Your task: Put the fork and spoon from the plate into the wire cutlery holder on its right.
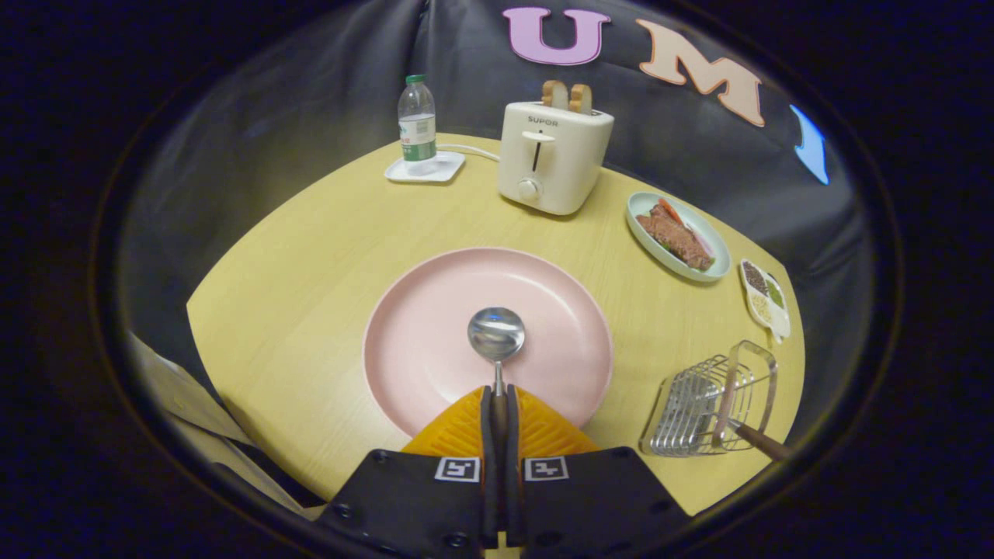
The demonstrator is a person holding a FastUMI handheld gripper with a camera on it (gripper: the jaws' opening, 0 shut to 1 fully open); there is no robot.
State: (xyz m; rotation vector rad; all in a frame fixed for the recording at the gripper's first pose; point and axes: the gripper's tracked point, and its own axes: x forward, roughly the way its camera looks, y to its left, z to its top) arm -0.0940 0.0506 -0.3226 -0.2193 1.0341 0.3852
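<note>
Yellow desk (295, 272) carries the plate (435, 310), over which the fingers (499, 404) are clamped on the spoon (496, 334), so next it likely needs carrying right into the holder (710, 400), where one utensil's handle shows.

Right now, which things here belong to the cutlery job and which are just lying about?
Job:
spoon, handle clamped between the gripper fingers, bowl over the plate
wire holder, right of the plate, one brown handle already in it

Lying about:
toaster with bread
bottle on its white tray
meat dish
spice dish
</note>
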